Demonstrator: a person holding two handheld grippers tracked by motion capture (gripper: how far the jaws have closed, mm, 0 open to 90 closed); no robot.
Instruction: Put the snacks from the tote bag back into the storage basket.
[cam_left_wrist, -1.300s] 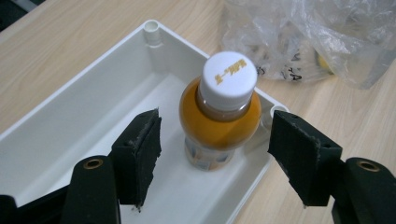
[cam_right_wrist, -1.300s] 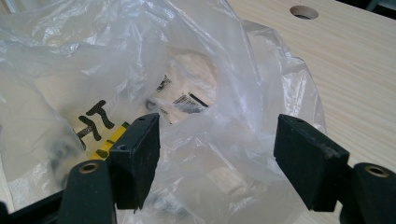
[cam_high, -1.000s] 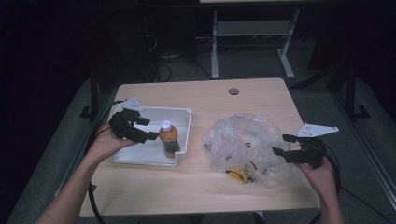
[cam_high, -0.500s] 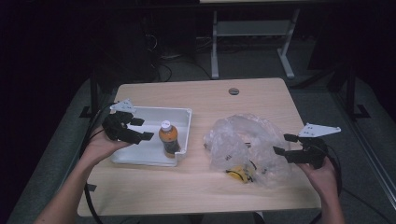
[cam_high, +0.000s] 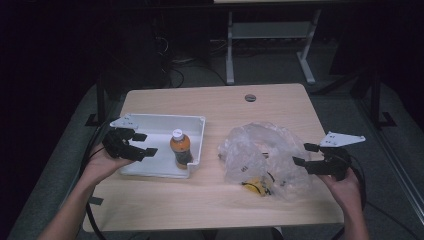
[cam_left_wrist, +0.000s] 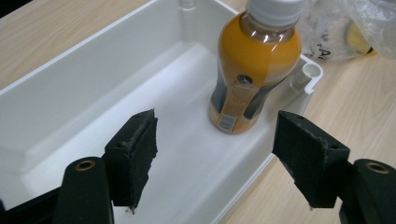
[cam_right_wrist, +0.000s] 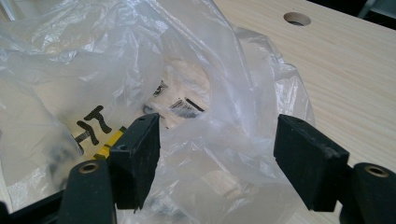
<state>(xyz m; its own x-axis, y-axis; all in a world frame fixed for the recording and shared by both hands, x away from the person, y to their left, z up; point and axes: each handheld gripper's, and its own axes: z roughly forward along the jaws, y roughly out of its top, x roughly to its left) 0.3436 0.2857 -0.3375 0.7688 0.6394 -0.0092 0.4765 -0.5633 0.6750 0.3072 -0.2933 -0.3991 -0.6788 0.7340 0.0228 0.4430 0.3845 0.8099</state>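
An orange drink bottle (cam_left_wrist: 254, 70) is stood upright in the white tray (cam_high: 150, 170) on the tabletop (cam_high: 210, 100). The left gripper (cam_high: 140, 144) is held with jaws spread, as is the right gripper (cam_high: 304, 154) beside the plastic bag (cam_high: 260, 150).

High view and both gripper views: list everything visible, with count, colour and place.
bottle: one, orange with white cap, upright in the tray's right end
tray: one, white, table's left half
plastic bag: one, clear, crumpled, table's right half, with a yellow item inside
table: one, light wood, with a round hole near the far edge
left tongs: black, open, over the tray's left end
right tongs: black, open, at the bag's right edge
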